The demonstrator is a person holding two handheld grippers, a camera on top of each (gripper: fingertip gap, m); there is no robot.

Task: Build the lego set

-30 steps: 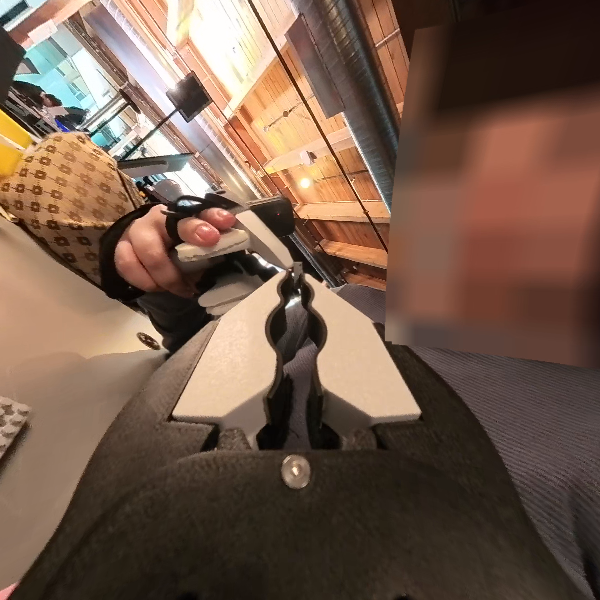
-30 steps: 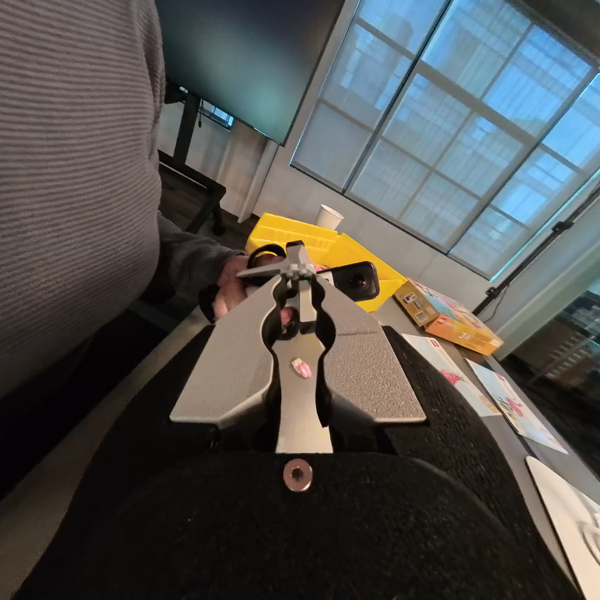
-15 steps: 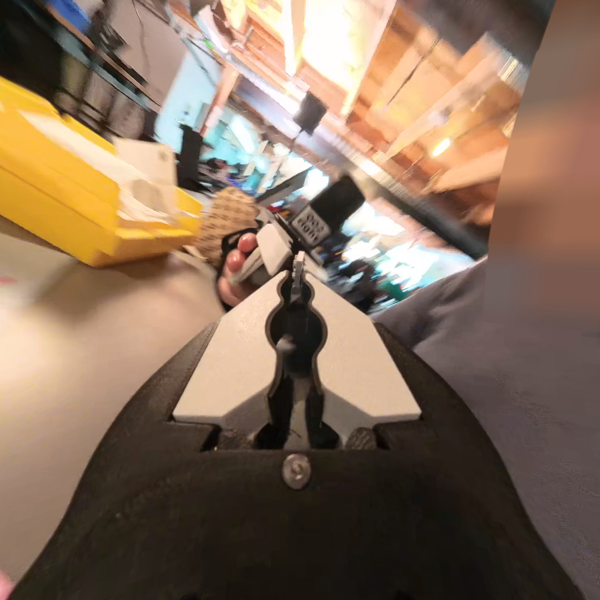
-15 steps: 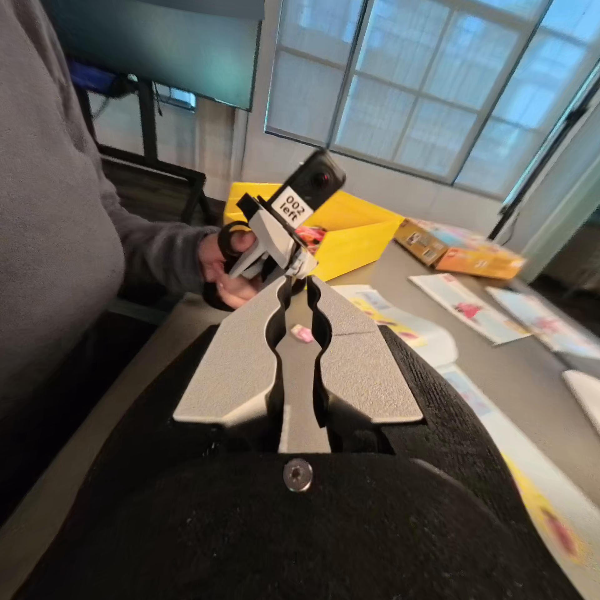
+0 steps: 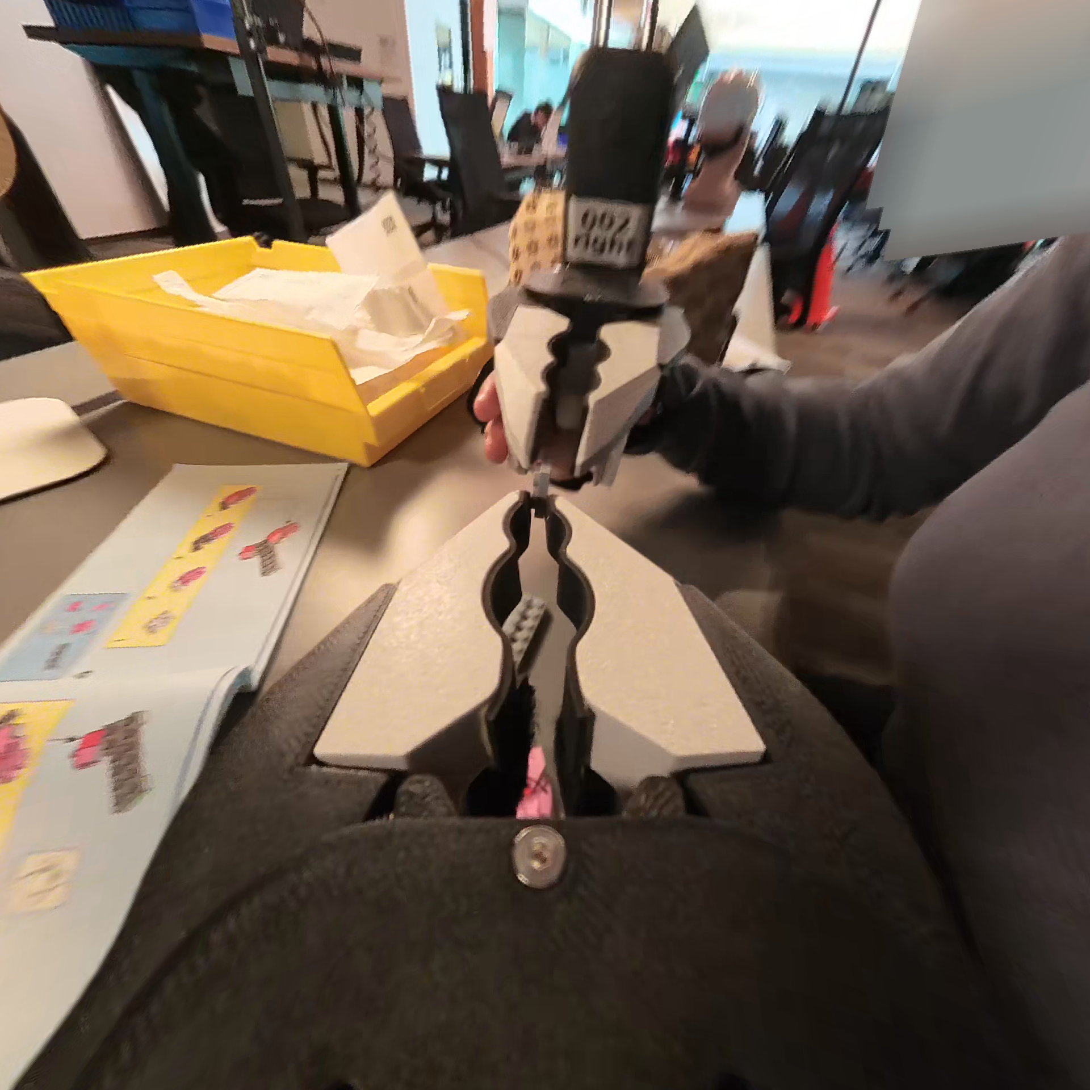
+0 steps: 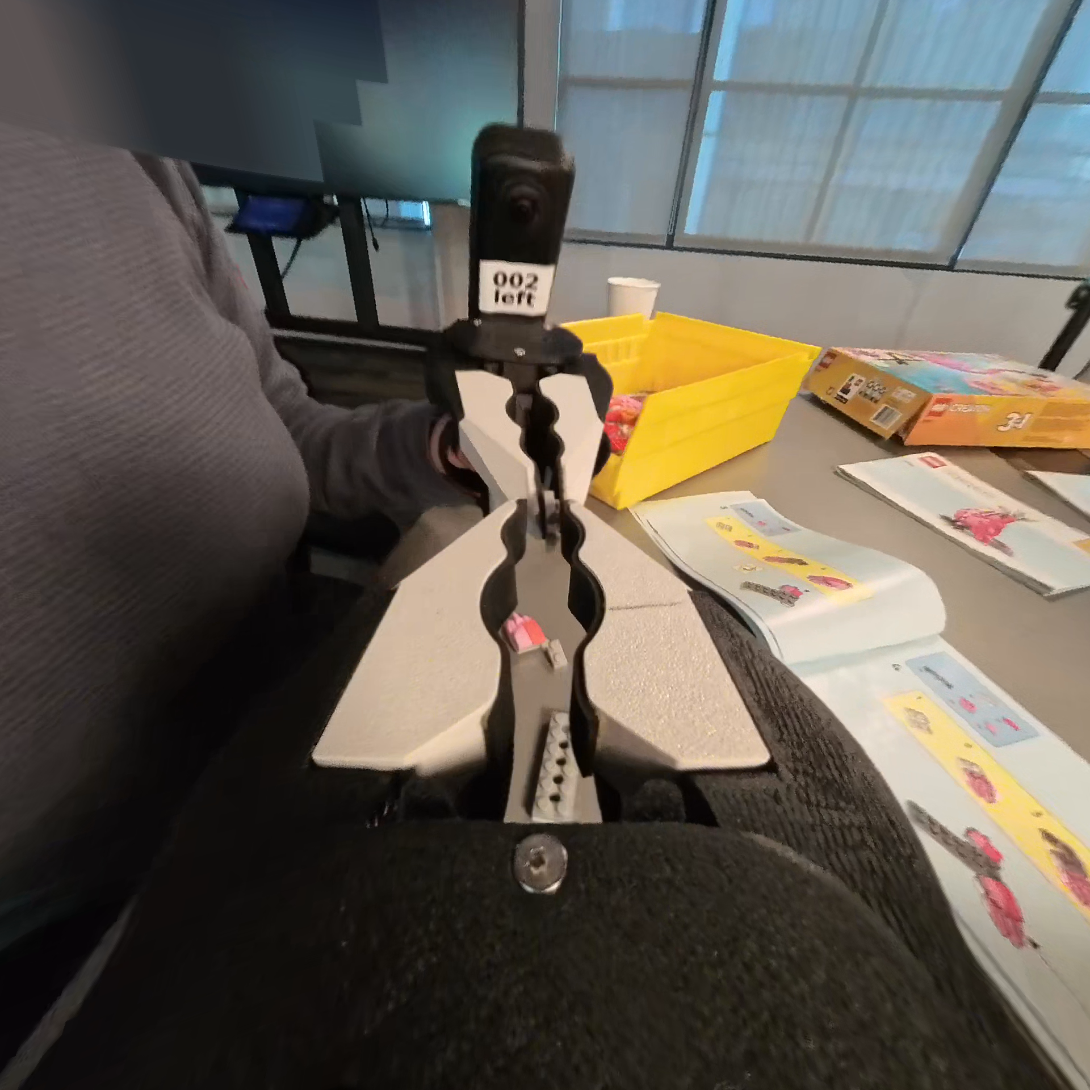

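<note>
My two grippers face each other tip to tip above the grey table (image 5: 413,472). My left gripper (image 5: 538,508) is shut on a small thin grey brick piece (image 5: 540,491), which sticks out past its tips. It also shows in the right wrist view (image 6: 545,489). My right gripper (image 6: 545,514) has the far end of that piece (image 6: 550,513) between its tips. In the left wrist view the right gripper (image 5: 551,466) shows a gap between one finger and the piece, so it counts as open. Below the jaws, a grey studded plate (image 6: 554,767) and a pink brick (image 6: 519,631) lie on the table.
A yellow bin (image 6: 708,407) with pieces stands behind, with a paper cup (image 6: 634,295) beyond it. Another yellow bin (image 5: 236,377) holds papers. Open instruction booklets (image 6: 796,578) (image 5: 177,560) and a cardboard toy box (image 6: 944,395) lie on the table. A person's grey sleeve (image 5: 855,424) reaches in. Left and right tips are no more than a few centimetres apart. Between my left fingertips and the grey studded plate (image 6: 554,767) there is roughly 11 cm. It is also in sight in the left wrist view (image 5: 525,630).
Both grippers have swung down from pointing up into the room to level over the table. They have come tip to tip, with the left still holding the grey piece.
</note>
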